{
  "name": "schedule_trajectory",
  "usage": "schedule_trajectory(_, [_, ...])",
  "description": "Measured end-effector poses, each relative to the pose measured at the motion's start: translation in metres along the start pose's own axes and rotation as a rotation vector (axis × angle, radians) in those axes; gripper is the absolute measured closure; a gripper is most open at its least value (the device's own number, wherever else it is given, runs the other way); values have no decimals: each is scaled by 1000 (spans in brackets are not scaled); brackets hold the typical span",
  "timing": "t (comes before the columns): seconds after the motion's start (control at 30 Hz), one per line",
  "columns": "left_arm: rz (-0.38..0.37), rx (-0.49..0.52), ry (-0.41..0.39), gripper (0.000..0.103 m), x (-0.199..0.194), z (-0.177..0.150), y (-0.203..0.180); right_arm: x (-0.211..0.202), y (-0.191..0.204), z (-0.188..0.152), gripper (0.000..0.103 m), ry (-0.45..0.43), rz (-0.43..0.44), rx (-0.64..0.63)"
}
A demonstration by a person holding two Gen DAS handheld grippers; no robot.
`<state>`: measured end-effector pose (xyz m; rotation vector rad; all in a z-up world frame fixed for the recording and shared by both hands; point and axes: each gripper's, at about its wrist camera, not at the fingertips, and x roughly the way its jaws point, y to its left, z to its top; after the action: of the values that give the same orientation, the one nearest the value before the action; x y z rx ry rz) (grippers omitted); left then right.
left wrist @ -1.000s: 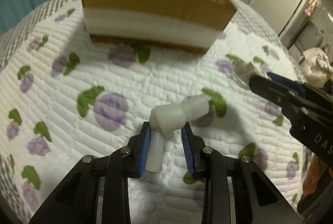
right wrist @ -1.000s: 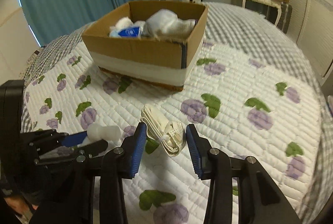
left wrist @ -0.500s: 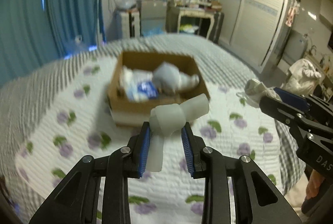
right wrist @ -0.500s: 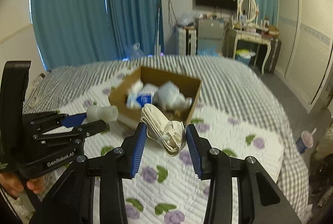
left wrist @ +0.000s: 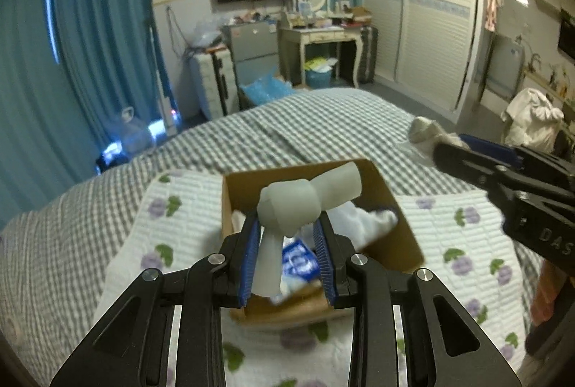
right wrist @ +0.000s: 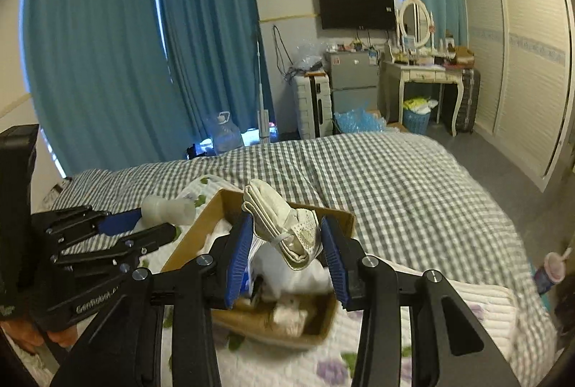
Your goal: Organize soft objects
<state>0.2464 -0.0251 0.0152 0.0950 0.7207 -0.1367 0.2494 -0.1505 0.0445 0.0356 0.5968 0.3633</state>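
My left gripper (left wrist: 287,243) is shut on a pale grey soft hammer-shaped toy (left wrist: 298,203) and holds it above the open cardboard box (left wrist: 402,229). My right gripper (right wrist: 285,243) is shut on a folded cream sock bundle (right wrist: 284,229), also held over the box (right wrist: 345,218). The box holds white soft items and a blue-and-white packet (left wrist: 298,261). The left gripper also shows in the right wrist view (right wrist: 143,225), and the right gripper in the left wrist view (left wrist: 445,150).
The box sits on a white quilt with purple flowers (left wrist: 467,229) laid over a grey checked bedspread (left wrist: 287,132). Blue curtains (right wrist: 107,45), a dressing table (right wrist: 424,74) and a wardrobe (left wrist: 424,27) stand beyond the bed.
Both grippers have risen from the quilt with their items and now hang over the box, looking down into it from higher up.
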Motion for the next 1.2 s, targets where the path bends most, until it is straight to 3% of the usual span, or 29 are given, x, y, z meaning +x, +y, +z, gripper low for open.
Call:
schedule_trajectory(0.13, [-14,19,40,73,47,6,7,66,-9,0,63,54,-25,37])
schedule_trajectory(0.33, [-43,25,106,73,102,1,18,123,-22,-13,63,113,-46,90])
schedule_trajectory(0.43, [-59,57,101,68,109,-2,14,129,-30,-19,56,111,-66,118])
schedule_trajectory(0.47, [-61,62,93,67,109,-3,13,129,-33,-19,48,106,-70,126])
schedule_trajectory(0.53, [-35,65,101,50,107,-3,10,126,-36,-17,41,97,-91,133])
schedule_trajectory(0.57, [-25,61,100,30,105,-3,10,123,-36,-16,41,95,-96,132])
schedule_trajectory(0.6, [-23,55,85,27,99,-2,10,117,-37,-14,41,91,-102,130])
schedule_trajectory(0.8, [-18,44,-21,26,29,17,9,54,-27,11,41,28,-130,101])
schedule_trajectory(1.03, [12,55,-257,26,-118,40,4,-89,12,53,36,-142,-179,38])
schedule_trajectory(1.2, [29,60,-421,22,-209,30,1,-182,48,58,29,-239,-188,-14])
